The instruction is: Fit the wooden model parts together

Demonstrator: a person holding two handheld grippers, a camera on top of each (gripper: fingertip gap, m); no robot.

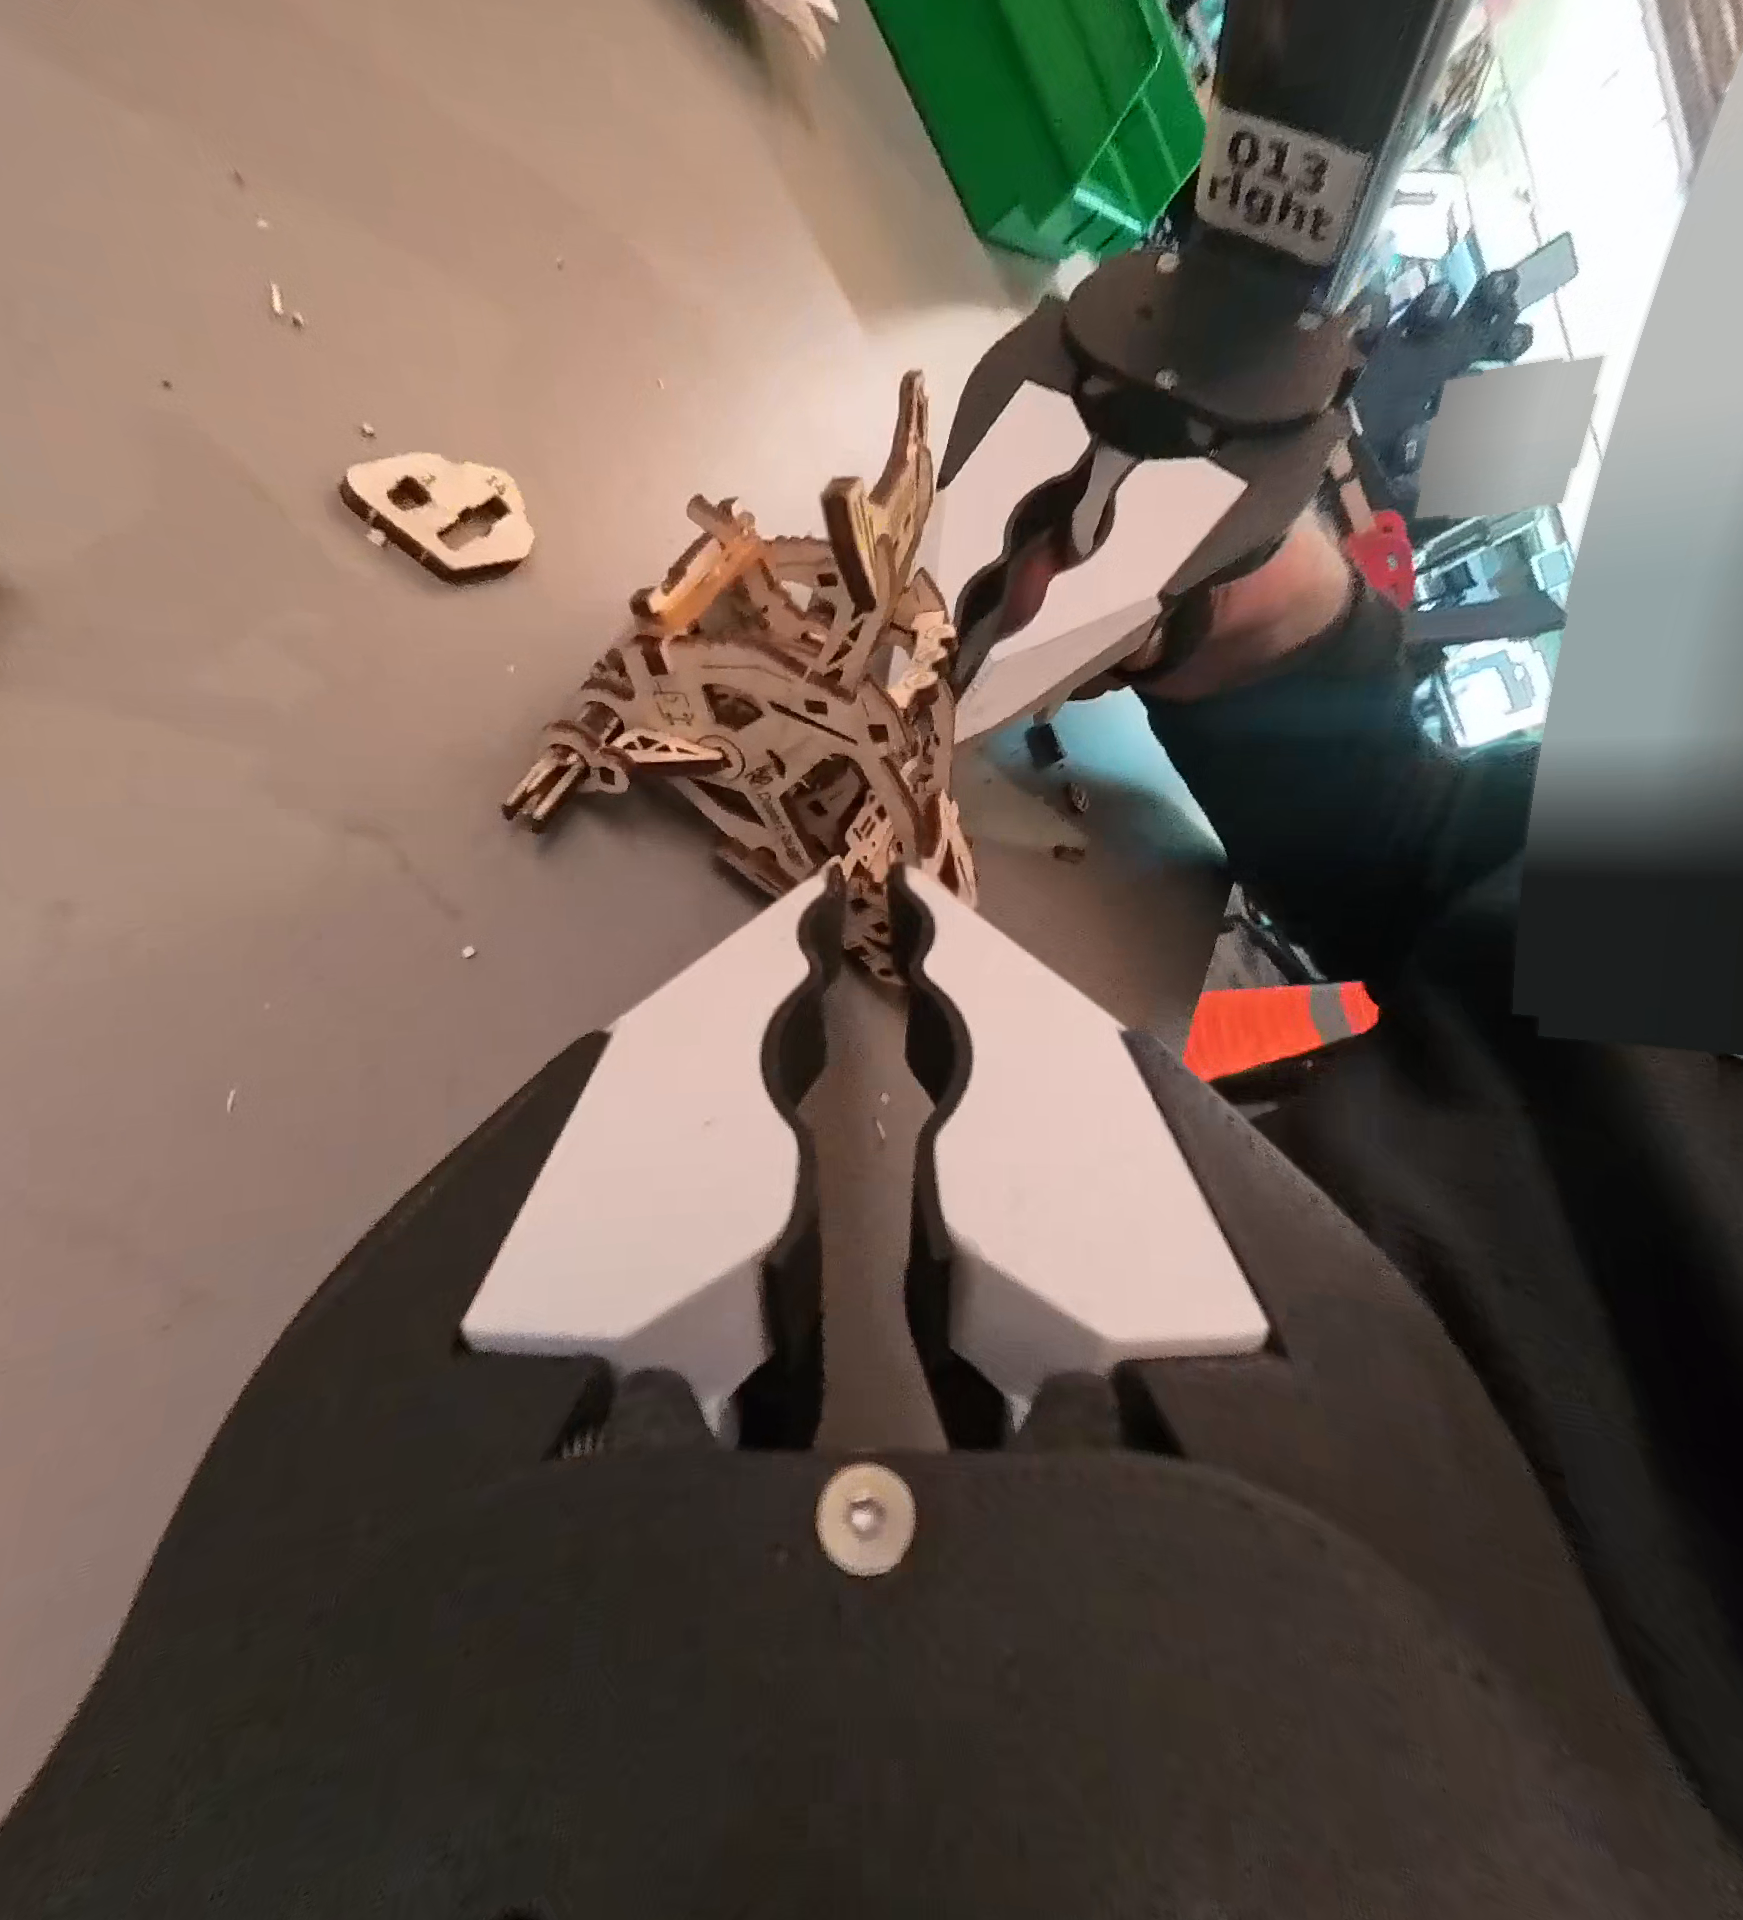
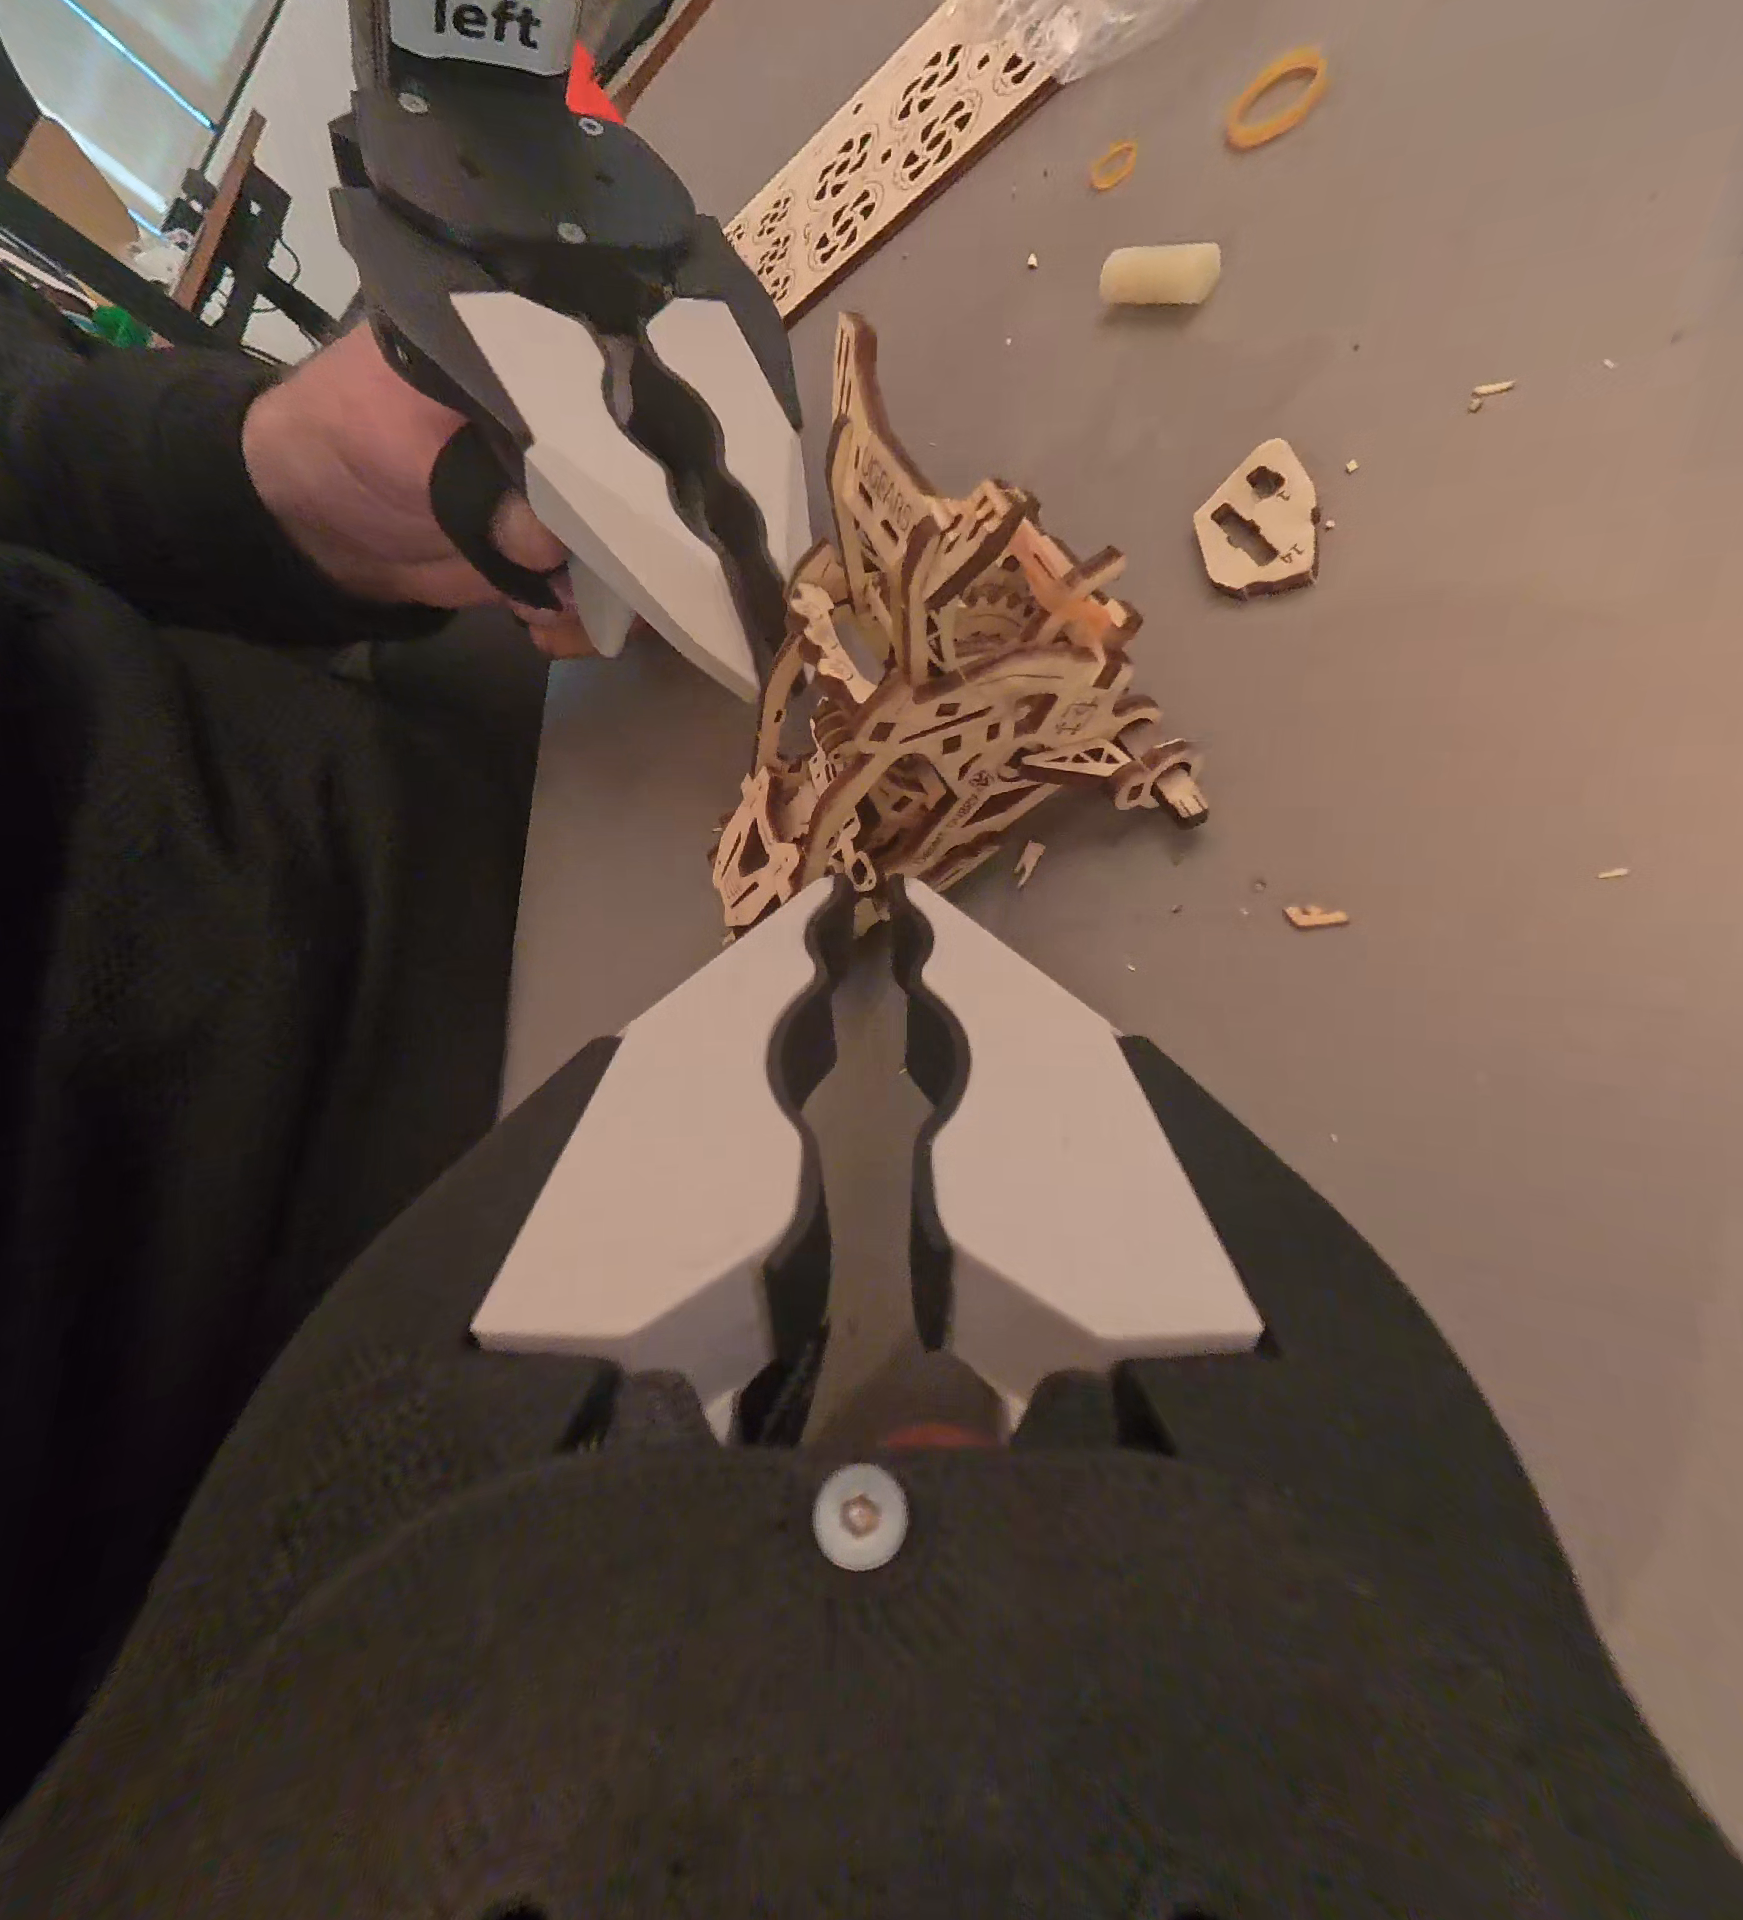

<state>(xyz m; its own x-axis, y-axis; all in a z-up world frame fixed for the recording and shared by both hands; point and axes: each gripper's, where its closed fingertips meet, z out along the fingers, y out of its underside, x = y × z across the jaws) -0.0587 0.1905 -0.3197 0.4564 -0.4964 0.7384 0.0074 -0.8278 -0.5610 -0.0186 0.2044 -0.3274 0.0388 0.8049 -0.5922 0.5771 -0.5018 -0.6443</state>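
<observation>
**Both grippers pinching the model, loose plate still out**

Biggest item: the wooden model (image 1: pixel 794 717), a laser-cut ply assembly w/ lots of thin struts, sitting near the table (image 1: pixel 223 1039) edge between my two tools. I judge it light but brittle; ribs and the tall fin look like they'd snap under side load, so I'd hold on thick layered edges only, not the spindly bits. My left gripper (image 1: pixel 864 883) has its tips nearly together, nipping a low edge of the model. My right gripper (image 2: pixel 865 885) does the same from the opposite side, fingers close w/ wood between them.

Next down: the loose wooden plate (image 2: pixel 1259 533), flat w/ cut-outs, lying apart from the model. Prob stiff enough to pick by its rim.

Hard to make out: exactly which tabs each tip grips, since the fingers cover them. Can't tell which slot takes the plate. Model underside is hidden.
</observation>
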